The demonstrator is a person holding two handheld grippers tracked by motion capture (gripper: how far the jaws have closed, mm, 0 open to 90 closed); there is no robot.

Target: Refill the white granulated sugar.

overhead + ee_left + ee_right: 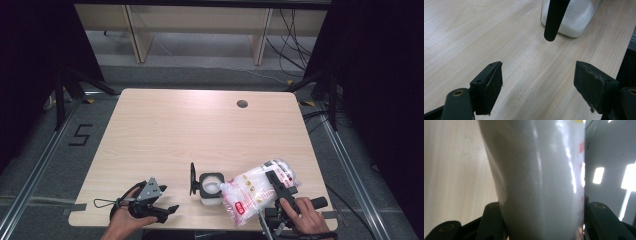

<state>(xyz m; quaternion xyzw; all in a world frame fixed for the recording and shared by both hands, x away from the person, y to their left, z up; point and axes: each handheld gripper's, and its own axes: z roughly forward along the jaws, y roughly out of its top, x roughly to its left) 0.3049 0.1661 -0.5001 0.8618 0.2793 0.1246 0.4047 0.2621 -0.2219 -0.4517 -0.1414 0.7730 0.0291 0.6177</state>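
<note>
Near the front edge of the pale wood-grain worktop (165, 130), right of centre, a soft, glossy plastic bag (252, 190) of white granules lies tilted, its printed red-and-white end toward the front. The right gripper (280, 187) has it: in the right gripper view the bag's smooth, shiny, bulging skin sits squeezed between the two black fingers (492, 220), which stand about half apart with the bag pressed between them. The right hand (305, 217) comes in from the bottom right corner, wrist low, with the gripper angled up and to the left along the bag.

Just left of the bag, touching or nearly touching its front corner, stands a small square clear jar (211, 187) with rounded corners, part filled with white grains. Its round black lid (192, 178) stands hinged up on the jar's left side.

Well to the left, the left gripper (167, 210) rests low beside the front edge, pointing right toward the jar. Its fingers (490, 87), blocky with worn matte rubber pads, are wide apart with nothing between them. The left hand (125, 220) wraps the handle from below.

Behind these things the worktop stretches bare to its rounded far corners, apart from a small round cable hole (242, 104) near the back right. Both hands work close to the front edge, the right one also near the right corner.
</note>
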